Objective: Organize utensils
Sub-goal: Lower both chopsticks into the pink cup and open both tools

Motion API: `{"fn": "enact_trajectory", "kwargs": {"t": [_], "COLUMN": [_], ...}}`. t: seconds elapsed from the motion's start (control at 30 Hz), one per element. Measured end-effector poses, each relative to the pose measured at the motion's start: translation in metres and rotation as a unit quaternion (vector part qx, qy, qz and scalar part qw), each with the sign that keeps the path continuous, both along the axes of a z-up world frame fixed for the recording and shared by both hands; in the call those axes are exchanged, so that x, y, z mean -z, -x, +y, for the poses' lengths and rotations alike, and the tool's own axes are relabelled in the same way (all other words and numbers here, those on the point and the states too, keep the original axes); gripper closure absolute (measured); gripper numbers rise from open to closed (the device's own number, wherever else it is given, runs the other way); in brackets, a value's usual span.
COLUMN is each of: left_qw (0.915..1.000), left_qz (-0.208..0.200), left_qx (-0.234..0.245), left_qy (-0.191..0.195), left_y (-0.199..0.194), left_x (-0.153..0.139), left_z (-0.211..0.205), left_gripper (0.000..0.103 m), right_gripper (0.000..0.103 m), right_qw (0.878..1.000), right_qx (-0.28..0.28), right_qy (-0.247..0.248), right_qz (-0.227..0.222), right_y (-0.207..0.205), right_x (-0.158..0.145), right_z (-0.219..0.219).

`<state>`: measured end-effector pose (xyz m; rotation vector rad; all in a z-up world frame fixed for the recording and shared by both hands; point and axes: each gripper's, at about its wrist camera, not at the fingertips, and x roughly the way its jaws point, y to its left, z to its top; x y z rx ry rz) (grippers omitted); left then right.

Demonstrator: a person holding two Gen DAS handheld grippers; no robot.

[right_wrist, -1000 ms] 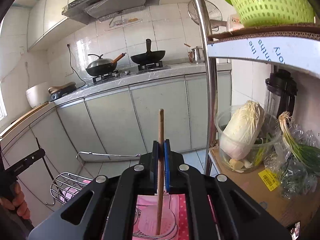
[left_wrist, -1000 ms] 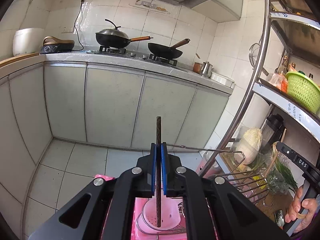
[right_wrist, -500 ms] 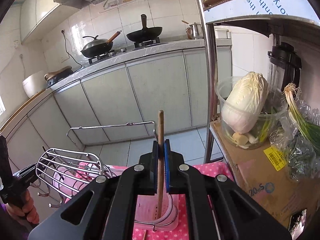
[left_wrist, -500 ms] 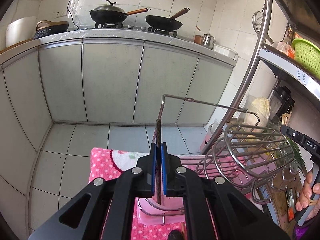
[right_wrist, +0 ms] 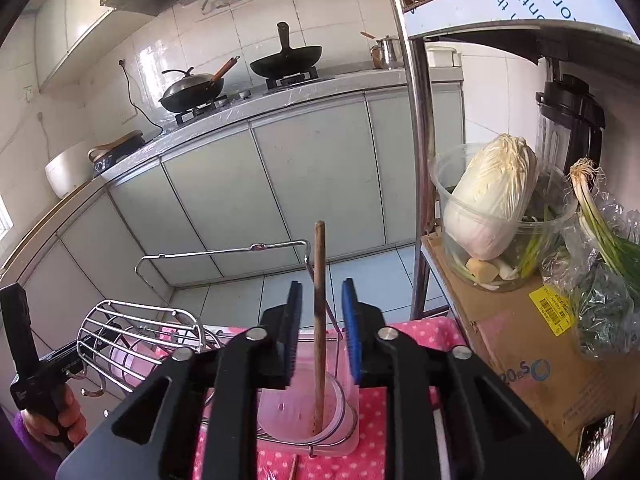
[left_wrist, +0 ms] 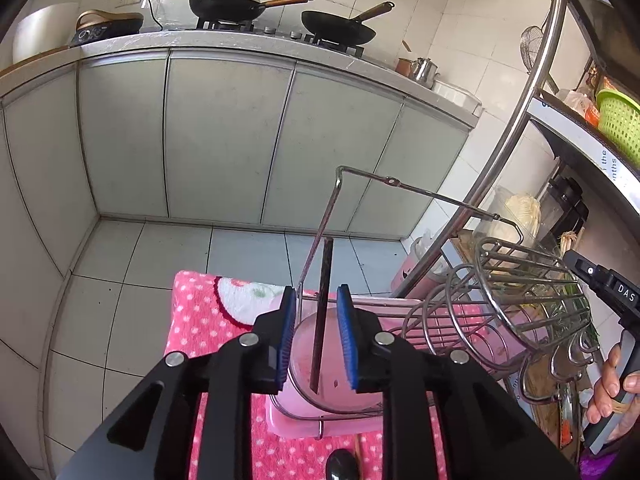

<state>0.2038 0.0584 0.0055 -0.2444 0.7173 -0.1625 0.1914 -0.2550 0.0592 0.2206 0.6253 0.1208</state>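
Both sets of jaws have just been opening. Left gripper [left_wrist: 316, 336] and right gripper [right_wrist: 322, 332] stand spread, each clear of its chopstick [left_wrist: 322, 312] [right_wrist: 319, 320] standing in the pink cup [left_wrist: 340, 396]. Risk: a withdrawing pad clips a chopstick and tips it out.

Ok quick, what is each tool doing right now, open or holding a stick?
Left tool: open, jaws just opened; the dark chopstick stands free between them.
Right tool: open, jaws just opened; the wooden chopstick stands free between them.
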Motion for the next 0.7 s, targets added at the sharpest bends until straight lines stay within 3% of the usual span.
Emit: {"fn": "enact_trajectory", "kwargs": {"t": [0.07,0.37,0.57,0.7], "left_qw": [1.0,0.9994,0.9988,0.9991], "left_qz": [-0.003,-0.029,-0.048,-0.035], "left_qx": [-0.003,-0.011,0.004,0.022], "left_qy": [0.005,0.015,-0.007,-0.001], "left_y": [0.002,0.027,0.064,0.083], "left_x": [-0.003,-0.025,-0.025,-0.012], "left_z": [0.003,0.012,0.008,0.003], "left_gripper": [0.08,0.078,0.077,0.075], "right_gripper": [0.068,0.067,0.067,0.067], "right_qw": [1.0,0.999,1.0,1.0], "right_qx": [-0.001,0.009,0.016,0.017], "right_qy": [0.004,0.02,0.003,-0.025], "right_qz": [-0.006,-0.031,-0.023,-0.008], "right_y": [0.003,0.037,0.078,0.103], "right_x": [-0.003,-0.014,0.0,0.016], "right_z": [0.001,-0.002,-0.001,0.003]}}
